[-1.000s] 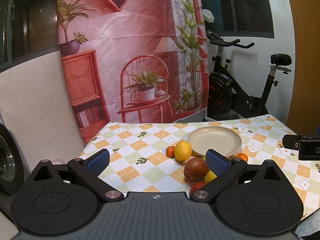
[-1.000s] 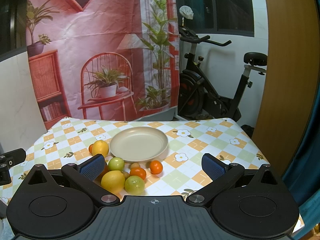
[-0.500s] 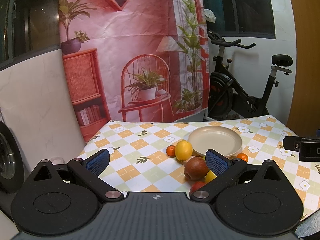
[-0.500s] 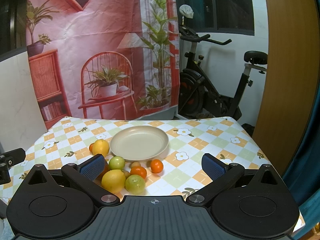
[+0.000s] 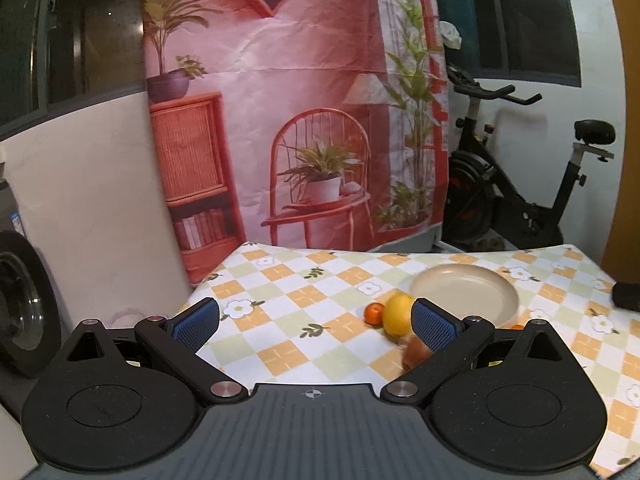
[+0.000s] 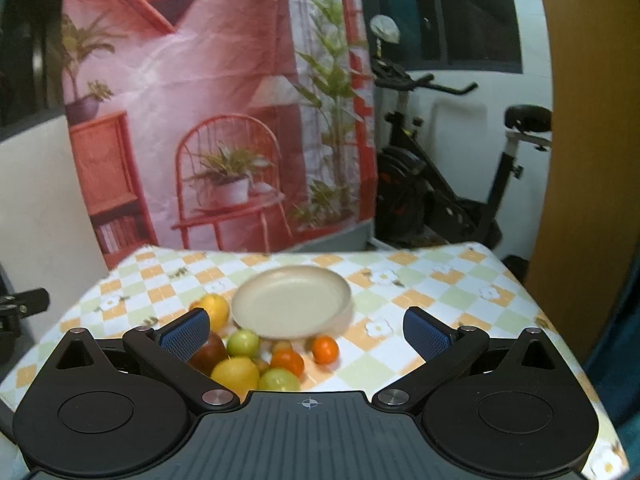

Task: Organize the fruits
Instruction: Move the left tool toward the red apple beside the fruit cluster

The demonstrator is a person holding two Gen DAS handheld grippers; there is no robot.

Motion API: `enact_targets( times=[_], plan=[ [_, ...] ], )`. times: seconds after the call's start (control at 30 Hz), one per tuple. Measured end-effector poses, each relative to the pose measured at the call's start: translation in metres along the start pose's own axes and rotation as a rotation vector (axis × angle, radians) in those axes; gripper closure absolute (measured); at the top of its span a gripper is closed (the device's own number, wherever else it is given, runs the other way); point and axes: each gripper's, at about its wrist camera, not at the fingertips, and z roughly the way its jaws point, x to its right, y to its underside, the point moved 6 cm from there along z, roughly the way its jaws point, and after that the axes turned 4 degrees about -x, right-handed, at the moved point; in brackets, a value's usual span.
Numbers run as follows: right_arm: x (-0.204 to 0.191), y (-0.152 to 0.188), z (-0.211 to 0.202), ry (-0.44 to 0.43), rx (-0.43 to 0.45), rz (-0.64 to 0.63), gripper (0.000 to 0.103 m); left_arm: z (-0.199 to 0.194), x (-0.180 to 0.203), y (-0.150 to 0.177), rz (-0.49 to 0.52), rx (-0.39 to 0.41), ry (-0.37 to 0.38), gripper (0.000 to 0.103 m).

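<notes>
An empty beige plate [image 6: 292, 300] sits mid-table on the checked cloth [image 6: 440, 280]. Fruit lies in a cluster just in front of it: a yellow-orange fruit [image 6: 214, 310], a green apple [image 6: 243, 343], a red apple [image 6: 208, 356], a lemon [image 6: 235, 374], another green fruit [image 6: 280, 380] and two small oranges [image 6: 325, 350]. My right gripper [image 6: 306, 326] hangs open above the cluster. In the left wrist view the plate [image 5: 464, 290], the yellow-orange fruit [image 5: 397, 314], a small orange [image 5: 373, 314] and the red apple [image 5: 414, 354] sit by the right finger of my open left gripper [image 5: 316, 322].
A pink printed backdrop [image 5: 296, 100] hangs behind the table. An exercise bike [image 6: 448, 184] stands at the back right beside a wooden panel [image 6: 592, 160]. A washing machine [image 5: 20, 304] is to the left of the table. The other gripper's black tip [image 6: 24, 304] shows at the left edge.
Both views have shifted: the left gripper swung left and back, so the fruit and plate now sit further right. The right gripper moved in closer over the fruit. Both stay open.
</notes>
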Motion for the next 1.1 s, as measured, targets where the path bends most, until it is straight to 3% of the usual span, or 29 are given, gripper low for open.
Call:
enact_targets(
  times=[0.17,0.3,0.5,0.7,1.0,1.1],
  plan=[
    [0.007,-0.003,0.018,0.023,0.080,-0.030,0.000,0.024,0.008,0.005,0.046,-0.026,0.008,0.001],
    [0.007,0.002,0.039,0.006,0.090,-0.050,0.000,0.043,0.013,0.014,0.074,-0.052,0.034,0.001],
    [0.002,0.016,0.071,-0.075,0.059,-0.032,0.000,0.065,0.018,0.026,0.069,-0.093,0.092,0.003],
    [-0.005,0.031,0.094,-0.079,0.017,-0.047,0.000,0.087,0.023,0.042,0.037,-0.156,0.132,0.004],
    [0.003,0.066,0.119,0.000,-0.068,-0.081,0.000,0.098,0.033,0.049,0.059,-0.170,0.137,0.006],
    [0.006,0.071,0.122,0.005,-0.054,-0.106,0.000,0.102,0.036,0.051,0.061,-0.174,0.143,0.006]
  ],
)
